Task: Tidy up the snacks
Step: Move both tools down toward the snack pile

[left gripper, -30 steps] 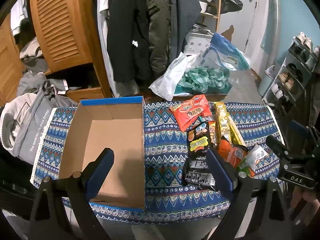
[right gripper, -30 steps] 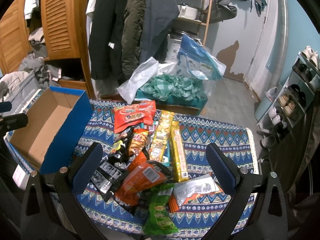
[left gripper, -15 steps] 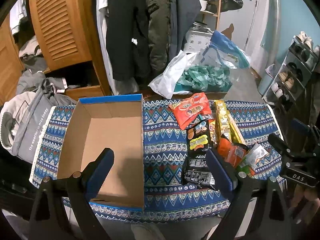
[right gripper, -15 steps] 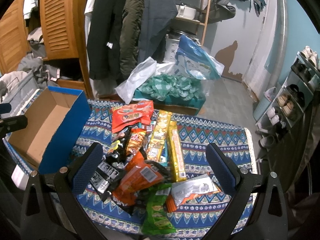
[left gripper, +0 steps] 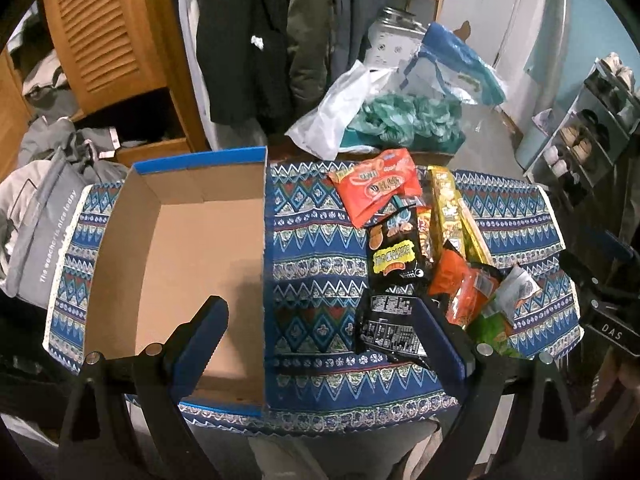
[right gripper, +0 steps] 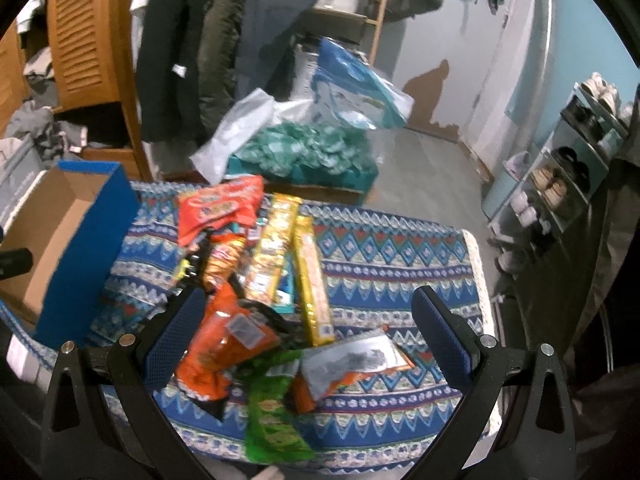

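Observation:
An empty cardboard box with blue outer walls [left gripper: 176, 264] [right gripper: 92, 232] stands on the left of a table covered by a blue patterned cloth [left gripper: 316, 264]. A pile of snack packets lies to its right: a red bag [left gripper: 376, 188] [right gripper: 220, 208], a black bag [left gripper: 396, 256], long yellow packs [right gripper: 276, 252], an orange bag [right gripper: 228, 344], a green bag [right gripper: 272, 412] and a silver packet [right gripper: 356, 360]. My left gripper [left gripper: 320, 336] is open above the table's near edge, between box and pile. My right gripper [right gripper: 308, 336] is open over the orange, green and silver packets, holding nothing.
Behind the table hang dark coats [left gripper: 256, 32], with a wooden louvred cabinet [left gripper: 104, 32] at left. White and blue plastic bags [right gripper: 288, 136] sit beyond the far edge. A shoe rack [right gripper: 572, 160] stands at right. Grey clothing [left gripper: 36, 184] lies left of the table.
The right gripper has moved forward and down toward the snack pile, which now looks larger and blurred. The left gripper has barely shifted. Both stay open.

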A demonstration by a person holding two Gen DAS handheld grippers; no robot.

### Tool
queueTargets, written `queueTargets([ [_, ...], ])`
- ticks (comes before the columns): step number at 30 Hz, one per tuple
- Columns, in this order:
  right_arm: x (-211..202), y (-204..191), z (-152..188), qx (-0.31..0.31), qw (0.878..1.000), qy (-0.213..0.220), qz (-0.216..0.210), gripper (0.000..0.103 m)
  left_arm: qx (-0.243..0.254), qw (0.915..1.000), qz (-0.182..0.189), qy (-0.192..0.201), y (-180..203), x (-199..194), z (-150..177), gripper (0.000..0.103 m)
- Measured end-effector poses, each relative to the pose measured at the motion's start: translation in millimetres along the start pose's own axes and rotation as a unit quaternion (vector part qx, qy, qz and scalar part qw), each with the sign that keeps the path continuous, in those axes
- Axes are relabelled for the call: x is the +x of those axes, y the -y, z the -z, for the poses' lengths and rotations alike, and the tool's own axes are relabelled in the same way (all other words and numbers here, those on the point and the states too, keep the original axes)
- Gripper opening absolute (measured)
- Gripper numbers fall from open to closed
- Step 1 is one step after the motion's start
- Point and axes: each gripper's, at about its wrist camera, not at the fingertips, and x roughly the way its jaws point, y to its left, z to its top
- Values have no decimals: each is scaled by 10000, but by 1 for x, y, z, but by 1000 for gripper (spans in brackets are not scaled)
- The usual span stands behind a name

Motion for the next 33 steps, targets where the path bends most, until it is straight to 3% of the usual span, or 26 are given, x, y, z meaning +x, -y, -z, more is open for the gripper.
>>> queueTargets([
  [8,22,27,15,325,9983,-423,229,100,-70,9993,109,-344,9,25,-1,94],
  [17,60,50,31,840,9901,-1054,400,100,-120,9991,32,-403,22,53,-9,94],
  [28,118,73,51,1970,9604,-1937,371,100,175,9974,7,-692,46,90,-23,94],
  [33,137,72,56,2118,9517,-2193,362,100,69,9965,-10,-836,46,110,-30,94],
])
